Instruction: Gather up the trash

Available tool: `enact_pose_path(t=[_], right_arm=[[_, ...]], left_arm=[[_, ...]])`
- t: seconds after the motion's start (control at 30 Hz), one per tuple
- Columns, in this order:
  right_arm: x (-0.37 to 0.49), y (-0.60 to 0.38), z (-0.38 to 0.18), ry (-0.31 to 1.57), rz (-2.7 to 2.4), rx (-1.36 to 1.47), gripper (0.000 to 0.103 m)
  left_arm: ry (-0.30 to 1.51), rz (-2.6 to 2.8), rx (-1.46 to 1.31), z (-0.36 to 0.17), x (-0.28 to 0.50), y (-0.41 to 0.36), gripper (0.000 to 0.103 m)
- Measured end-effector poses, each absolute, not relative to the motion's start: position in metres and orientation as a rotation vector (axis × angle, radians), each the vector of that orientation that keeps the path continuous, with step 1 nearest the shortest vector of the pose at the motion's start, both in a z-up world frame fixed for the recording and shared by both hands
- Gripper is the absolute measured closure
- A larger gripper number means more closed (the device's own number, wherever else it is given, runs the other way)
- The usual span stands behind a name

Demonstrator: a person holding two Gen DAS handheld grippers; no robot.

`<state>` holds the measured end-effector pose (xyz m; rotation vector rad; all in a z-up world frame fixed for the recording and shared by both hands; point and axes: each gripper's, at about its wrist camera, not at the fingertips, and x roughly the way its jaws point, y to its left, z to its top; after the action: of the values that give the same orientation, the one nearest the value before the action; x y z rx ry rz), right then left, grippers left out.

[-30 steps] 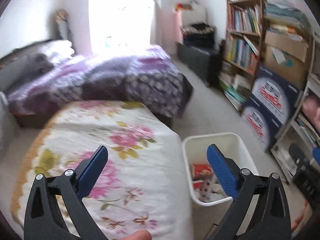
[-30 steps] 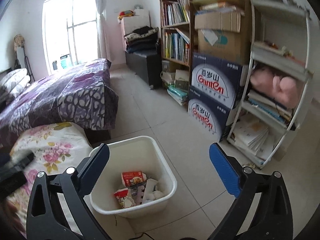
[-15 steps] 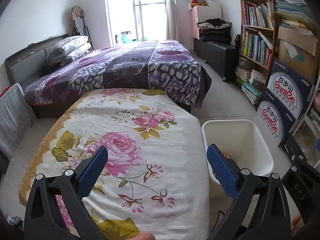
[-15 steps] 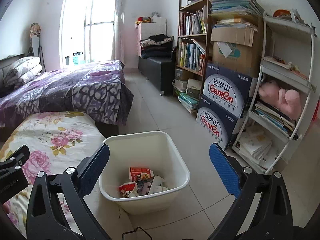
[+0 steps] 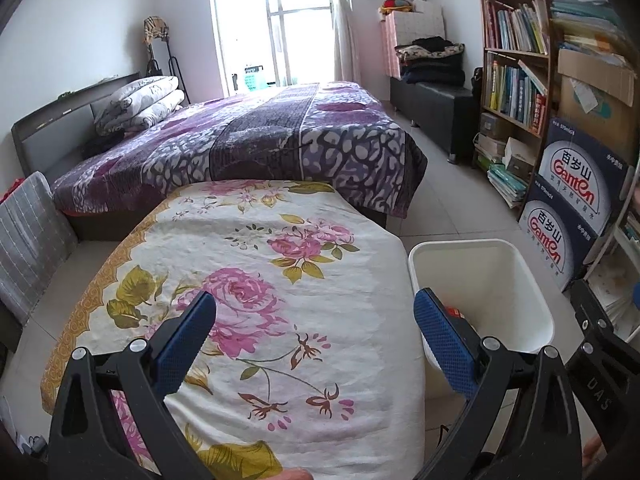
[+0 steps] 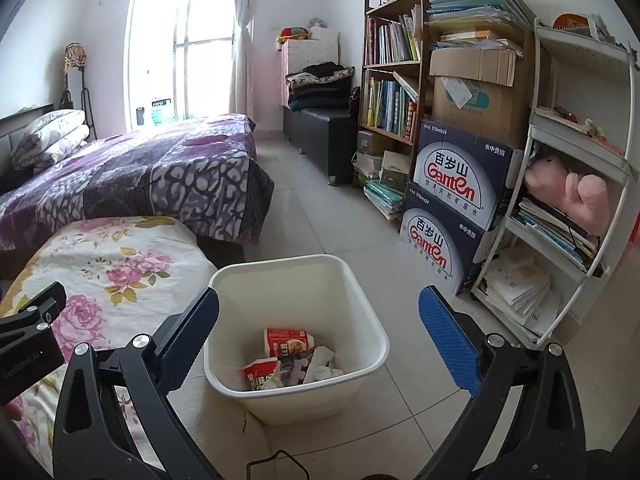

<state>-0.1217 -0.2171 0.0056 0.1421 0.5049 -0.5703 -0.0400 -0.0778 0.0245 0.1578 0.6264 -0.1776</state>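
We hold left tongs (image 5: 314, 326) and right tongs (image 6: 318, 320) spread, empty; white plastic bin (image 6: 362, 292) holding wrappers sits at floral bench's (image 5: 280, 280) three o'clock, presumably for easy drops.

left wrist over floral cloth (image 5: 280, 280), right over bin (image 6: 296, 280) (both views)

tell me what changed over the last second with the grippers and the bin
Both views pulled up and back: the left gripper, earlier aimed partly over the white bin, now faces the floral sheet, and the bin sits farther off in the right view. Nothing was grasped or released. Both the left and the right gripper stayed open and empty, and the wrappers lie as before in the bin.
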Motion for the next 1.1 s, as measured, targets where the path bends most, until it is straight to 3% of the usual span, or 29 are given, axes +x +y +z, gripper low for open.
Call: enact_pose_path(t=[1.1], right_arm=[[-0.117,-0.217,-0.005,0.544,-0.551,0.2,0.007]], left_arm=[[0.624,-0.191,0.168,0.021,-0.041,-0.084,0.007]])
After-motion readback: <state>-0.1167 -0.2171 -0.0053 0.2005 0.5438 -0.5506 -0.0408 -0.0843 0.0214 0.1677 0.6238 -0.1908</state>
